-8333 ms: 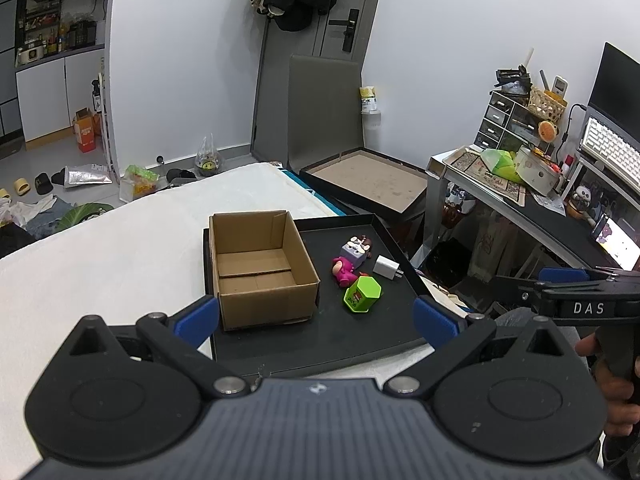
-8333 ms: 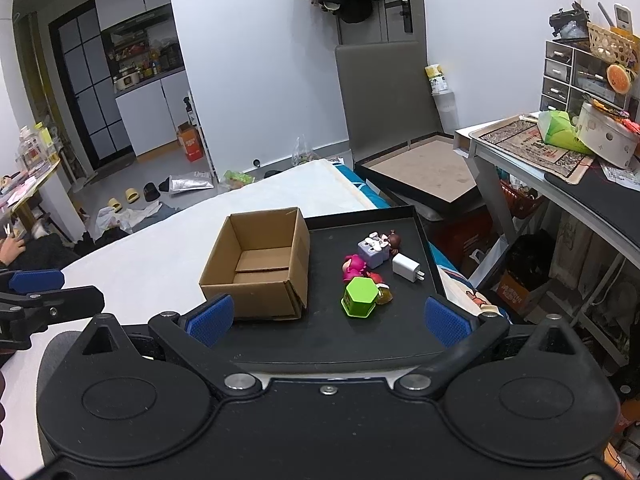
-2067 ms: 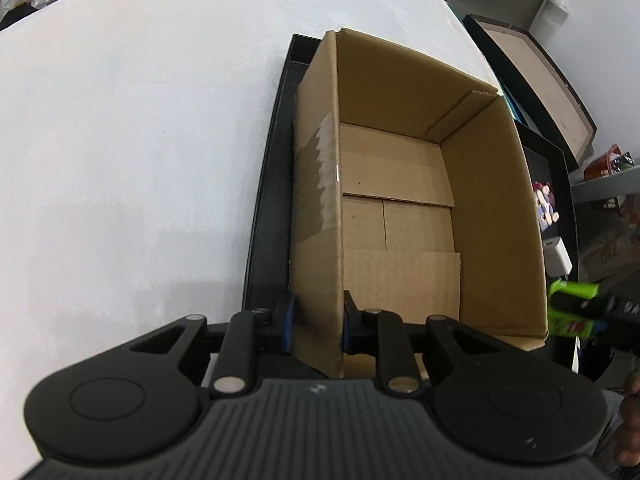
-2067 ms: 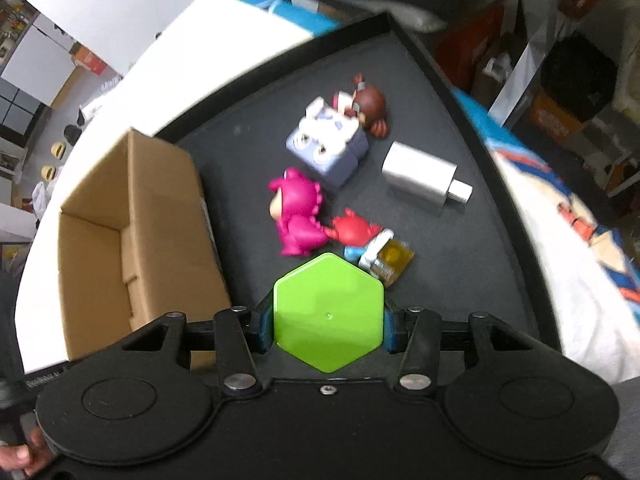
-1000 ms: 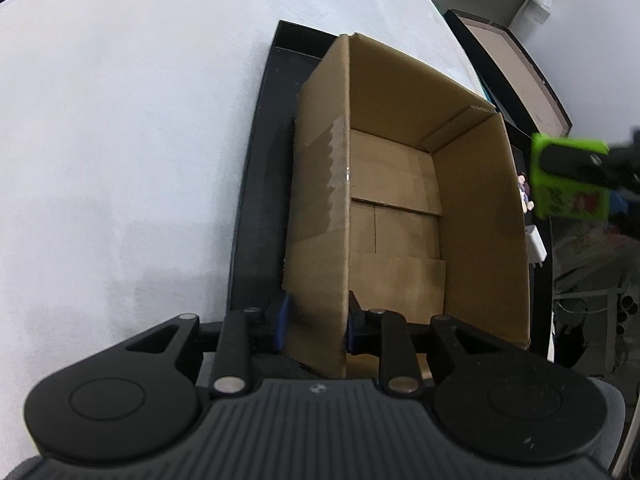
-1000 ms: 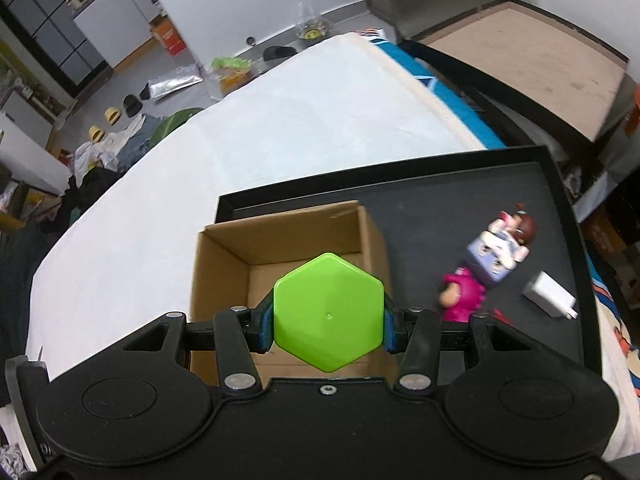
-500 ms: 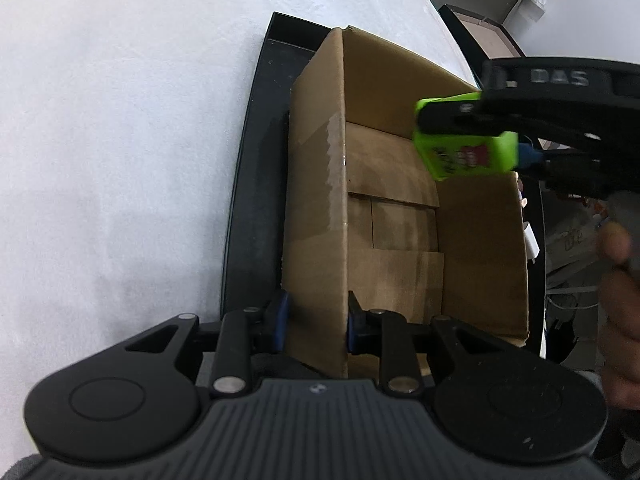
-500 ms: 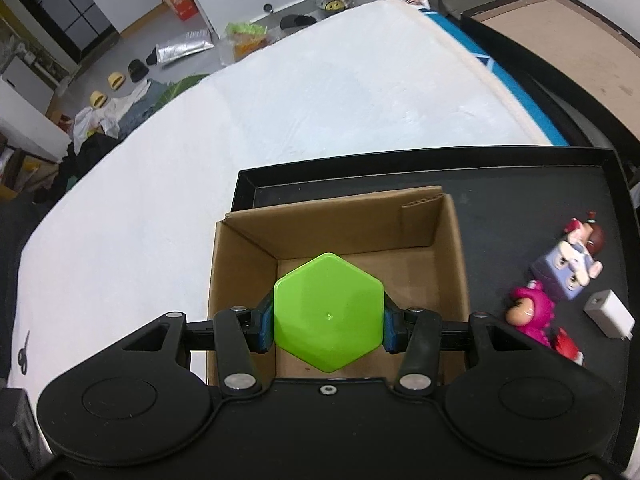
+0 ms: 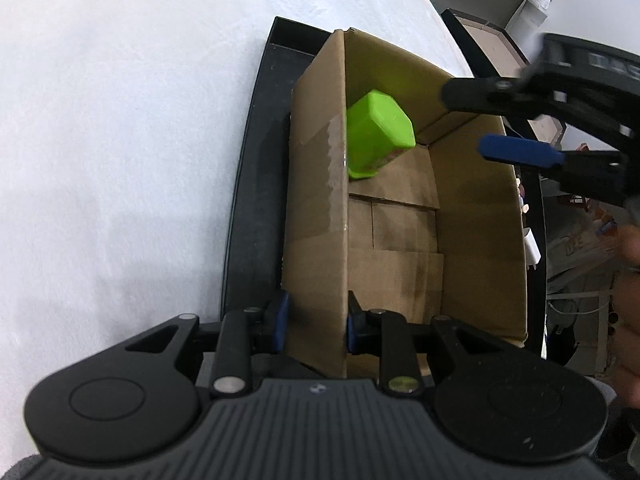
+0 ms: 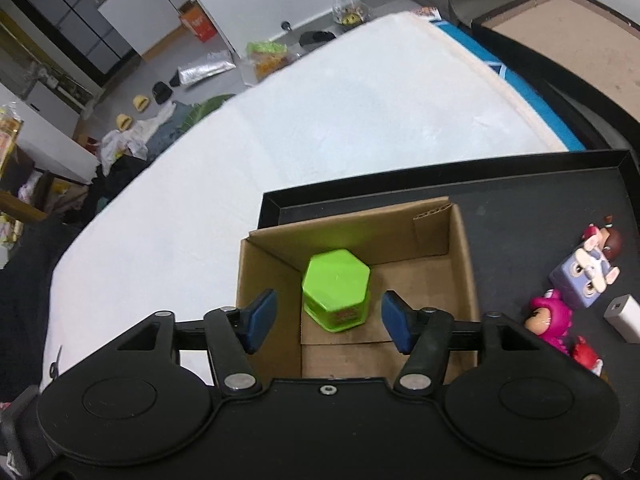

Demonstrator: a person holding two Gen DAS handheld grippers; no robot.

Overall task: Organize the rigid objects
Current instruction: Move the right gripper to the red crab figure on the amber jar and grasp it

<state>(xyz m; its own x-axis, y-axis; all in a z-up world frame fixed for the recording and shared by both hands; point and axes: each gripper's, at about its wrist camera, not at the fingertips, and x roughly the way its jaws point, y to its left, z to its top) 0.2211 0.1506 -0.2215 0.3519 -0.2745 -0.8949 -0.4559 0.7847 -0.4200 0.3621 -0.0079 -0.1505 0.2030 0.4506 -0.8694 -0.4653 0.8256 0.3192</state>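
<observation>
A green hexagonal box point(image 10: 336, 288) sits inside the open cardboard box point(image 10: 464, 264), in its far left corner; it also shows in the left wrist view point(image 9: 376, 132). My right gripper point(image 10: 328, 322) is open and empty, just above the cardboard box; it also shows at the right of the left wrist view point(image 9: 496, 120). My left gripper point(image 9: 314, 322) is shut on the near left wall of the cardboard box point(image 9: 316, 216). A purple cube figure point(image 10: 586, 276), a pink figure point(image 10: 548, 322), a small red toy point(image 10: 586, 354) and a white charger point(image 10: 626, 318) lie on the black tray point(image 10: 520, 200).
The black tray point(image 9: 252, 184) lies on a white bed surface point(image 9: 120, 120). Another black tray with a brown bottom point(image 10: 576, 28) stands beyond the bed. Clutter lies on the floor at the far left point(image 10: 132, 136).
My right gripper has opened and let go of the green hexagonal box, which now rests inside the cardboard box. My left gripper still holds the box wall.
</observation>
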